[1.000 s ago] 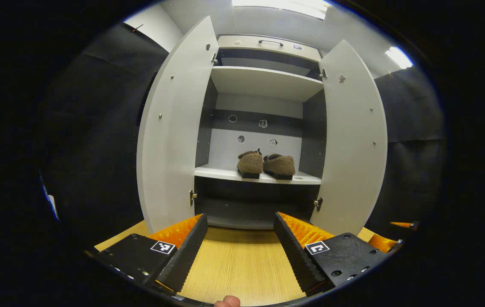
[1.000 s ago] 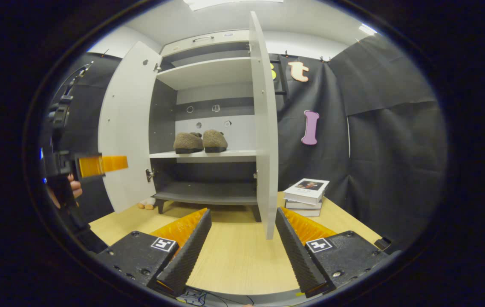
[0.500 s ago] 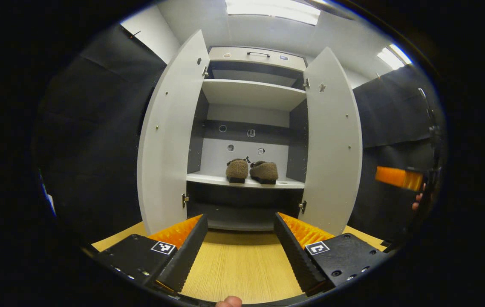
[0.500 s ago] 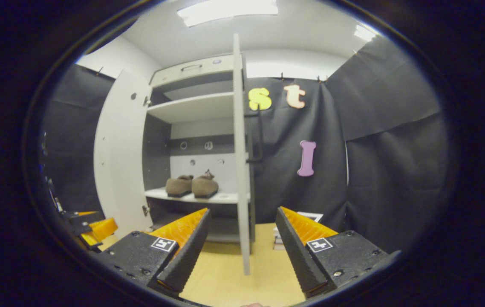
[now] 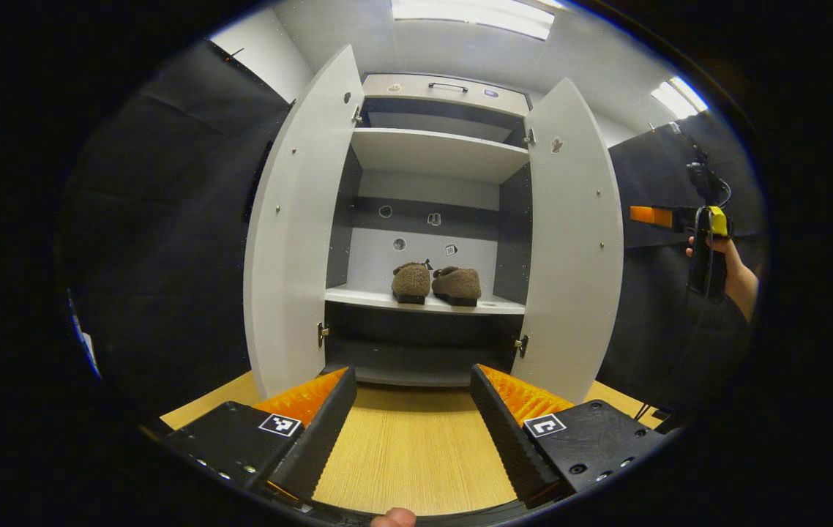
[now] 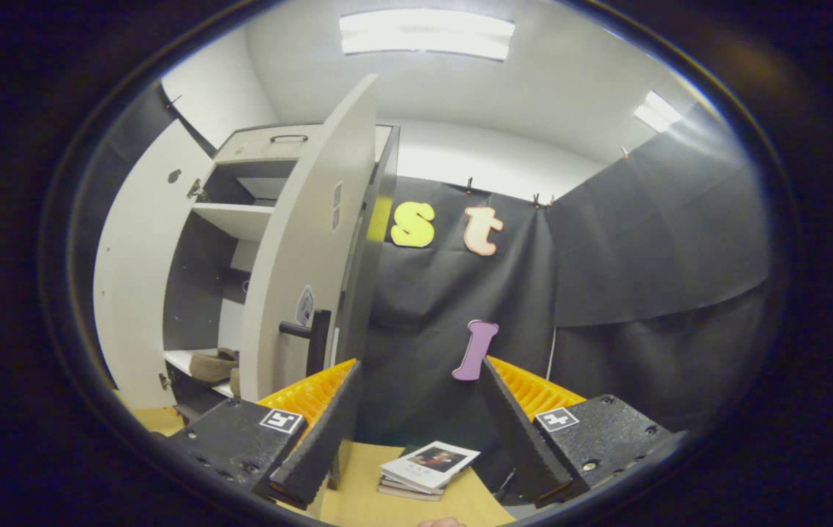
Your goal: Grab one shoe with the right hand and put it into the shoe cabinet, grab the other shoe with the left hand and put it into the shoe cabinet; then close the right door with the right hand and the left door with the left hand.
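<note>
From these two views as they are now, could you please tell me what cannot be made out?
- Right gripper view: the shoes are mostly hidden behind the right door.
- Left gripper view: the right gripper sits small at the edge, so its fingers' opening is unclear.
- Left gripper view: small marks on the cabinet's back panel are too small to identify.
- Right gripper view: the books are partly covered by the fingers.

From my left gripper view the shoe cabinet [image 5: 435,219] stands at the far side of the worktop [image 5: 416,454], its left door [image 5: 299,219] and right door [image 5: 577,241] both swung open towards me. The two shoes [image 5: 436,283] sit side by side on the middle shelf [image 5: 424,301], with another shelf above and a lower compartment beneath. In my right gripper view I am beside the right door's outer face, its handle [image 6: 310,333] just ahead of my left finger, and a stack of books [image 6: 424,468] lies on the worktop between my fingers, right of the cabinet.
</note>
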Action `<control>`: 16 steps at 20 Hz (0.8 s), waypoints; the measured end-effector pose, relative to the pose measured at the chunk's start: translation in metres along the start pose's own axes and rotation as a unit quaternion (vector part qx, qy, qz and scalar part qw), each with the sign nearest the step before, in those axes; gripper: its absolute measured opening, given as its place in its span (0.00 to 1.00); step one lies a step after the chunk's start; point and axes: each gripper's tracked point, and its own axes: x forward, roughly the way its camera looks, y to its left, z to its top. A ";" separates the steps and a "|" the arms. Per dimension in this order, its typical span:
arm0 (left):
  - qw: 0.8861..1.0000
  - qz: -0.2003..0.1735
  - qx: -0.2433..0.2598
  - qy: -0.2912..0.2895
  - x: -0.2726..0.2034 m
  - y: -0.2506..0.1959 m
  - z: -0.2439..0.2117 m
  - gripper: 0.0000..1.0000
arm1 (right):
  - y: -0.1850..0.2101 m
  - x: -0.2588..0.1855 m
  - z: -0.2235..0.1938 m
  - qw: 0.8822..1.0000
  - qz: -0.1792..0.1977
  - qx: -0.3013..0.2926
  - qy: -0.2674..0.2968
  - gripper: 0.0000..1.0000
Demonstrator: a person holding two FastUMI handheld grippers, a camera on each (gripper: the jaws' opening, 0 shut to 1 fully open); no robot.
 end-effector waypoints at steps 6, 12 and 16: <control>1.000 0.015 0.009 0.009 -0.010 0.008 -0.001 0.95 | 0.006 0.024 -0.019 1.000 0.001 -0.002 0.025 0.96; 1.000 0.012 0.008 -0.002 -0.006 0.008 0.008 0.95 | 0.047 0.018 -0.019 0.998 0.053 0.004 0.033 0.93; 1.000 0.018 -0.003 -0.004 -0.006 0.013 0.010 0.95 | 0.074 0.012 -0.018 0.997 0.072 -0.003 0.027 0.93</control>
